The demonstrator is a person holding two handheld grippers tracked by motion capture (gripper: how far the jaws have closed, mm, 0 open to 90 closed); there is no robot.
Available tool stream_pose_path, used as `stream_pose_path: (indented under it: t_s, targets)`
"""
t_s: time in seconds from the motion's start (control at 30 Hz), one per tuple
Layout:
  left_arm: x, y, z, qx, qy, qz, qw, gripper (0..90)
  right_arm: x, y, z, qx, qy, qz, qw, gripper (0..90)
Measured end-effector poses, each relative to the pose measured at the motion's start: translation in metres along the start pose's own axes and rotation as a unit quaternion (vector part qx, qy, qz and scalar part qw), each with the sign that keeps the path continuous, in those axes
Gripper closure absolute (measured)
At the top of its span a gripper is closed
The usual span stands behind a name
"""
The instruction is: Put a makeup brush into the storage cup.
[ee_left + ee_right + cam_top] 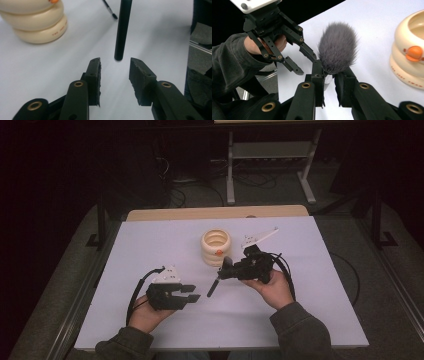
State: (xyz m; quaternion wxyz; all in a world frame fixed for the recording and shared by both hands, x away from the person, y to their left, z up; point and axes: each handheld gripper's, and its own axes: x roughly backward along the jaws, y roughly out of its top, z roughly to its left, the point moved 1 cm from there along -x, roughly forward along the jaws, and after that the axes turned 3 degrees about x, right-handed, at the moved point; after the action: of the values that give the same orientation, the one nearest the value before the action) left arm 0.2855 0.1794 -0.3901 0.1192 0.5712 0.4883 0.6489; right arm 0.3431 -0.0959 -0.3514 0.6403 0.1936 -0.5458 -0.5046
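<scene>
Right gripper pinches makeup brush just below bristles; handle hangs toward left gripper, jaws spread, clear of it. Cream holder nearby.

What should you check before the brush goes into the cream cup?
1. Right gripper shut on the makeup brush: ok.
2. Left gripper open, clear of the brush handle: ok.
3. Ringed cream cup upright on the white table: ok.
4. Cup mouth open: ok.
5. Cup holds nothing inside: cannot tell.
6. Bristles clean: cannot tell.
</scene>
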Motion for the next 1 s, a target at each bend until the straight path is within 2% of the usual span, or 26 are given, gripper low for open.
stream_pose_path:
  t_s: [0.23,0.5,0.67,0.73,1.0]
  targets:
    - [0.006,-0.011,0.004,0.007,0.016,-0.003,0.9998,57.9,0.004,0.006,-0.003,-0.002,-0.011,0.003,0.9999,77.2]
    - [0.012,-0.018,0.009,0.020,0.022,-0.008,0.9995,54.8,0.007,0.019,-0.008,-0.002,-0.021,0.008,0.9997,77.2]
    - [0.015,-0.020,0.012,0.030,0.026,-0.011,0.9991,53.1,0.009,0.027,-0.012,0.000,-0.025,0.002,0.9997,77.3]
    - [0.016,-0.021,0.014,0.024,0.029,-0.009,0.9993,52.8,0.010,0.030,-0.014,-0.002,-0.028,0.003,0.9996,77.3]
    - [0.017,-0.022,0.016,0.031,0.031,-0.010,0.9990,51.3,0.011,0.042,-0.018,-0.004,-0.036,0.004,0.9993,77.3]
